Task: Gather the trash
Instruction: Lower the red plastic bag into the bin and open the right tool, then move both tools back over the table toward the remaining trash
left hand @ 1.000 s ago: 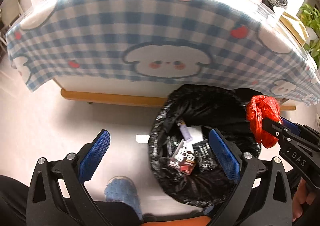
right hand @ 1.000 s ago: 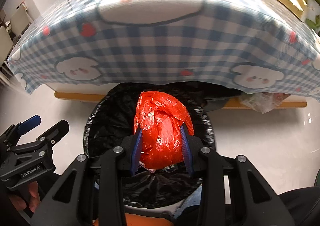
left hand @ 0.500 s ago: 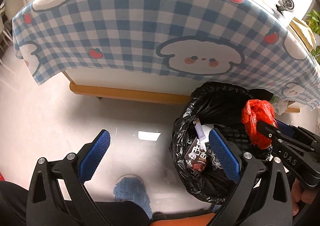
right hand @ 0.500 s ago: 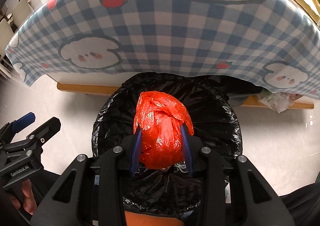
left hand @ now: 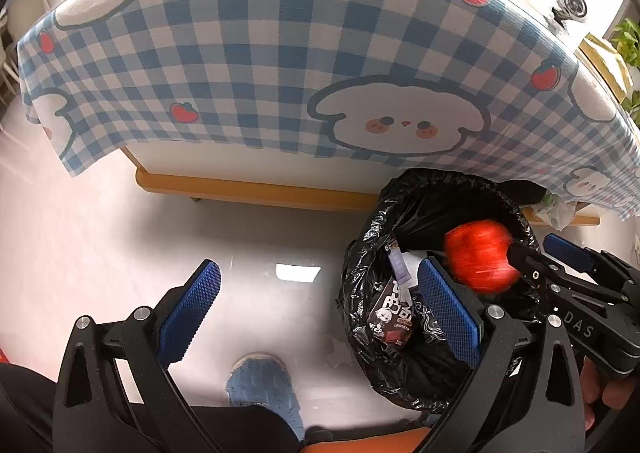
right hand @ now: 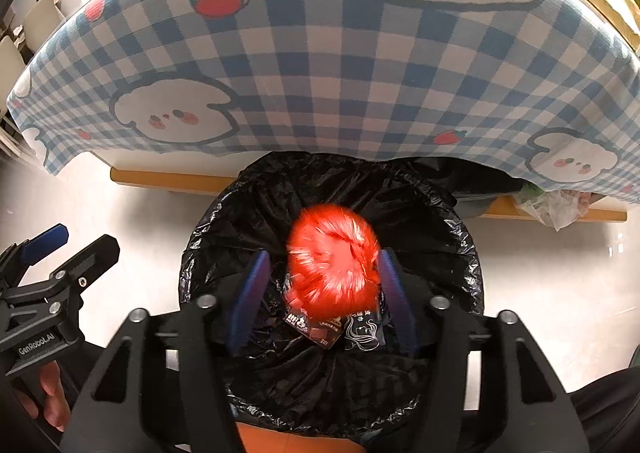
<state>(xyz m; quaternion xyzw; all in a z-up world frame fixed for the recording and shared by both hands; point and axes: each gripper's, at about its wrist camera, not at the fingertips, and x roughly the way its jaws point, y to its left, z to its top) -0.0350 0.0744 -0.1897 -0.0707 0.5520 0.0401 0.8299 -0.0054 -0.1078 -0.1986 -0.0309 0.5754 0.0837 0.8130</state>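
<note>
A crumpled red plastic bag [right hand: 332, 257] is blurred and loose between the spread jaws of my right gripper [right hand: 322, 293], over the mouth of the black-lined trash bin [right hand: 456, 237]. The jaws stand apart from the bag. Dark wrappers [right hand: 320, 327] lie inside the bin. In the left wrist view the red bag [left hand: 480, 257] shows over the bin [left hand: 400, 205], just off the right gripper's tip [left hand: 528, 257]. My left gripper [left hand: 320, 309] is open and empty, above the floor at the bin's left side.
A table with a blue checked cloth [left hand: 280, 53] hangs over the far side of the bin. A wooden bar [left hand: 256, 191] runs under it. A clear plastic bag [right hand: 552, 207] lies under the table at right. A blue shoe [left hand: 262, 381] is on the pale floor.
My right gripper has opened and let go of the red bag, which now drops blurred into the bin. Both grippers moved closer to the table.
</note>
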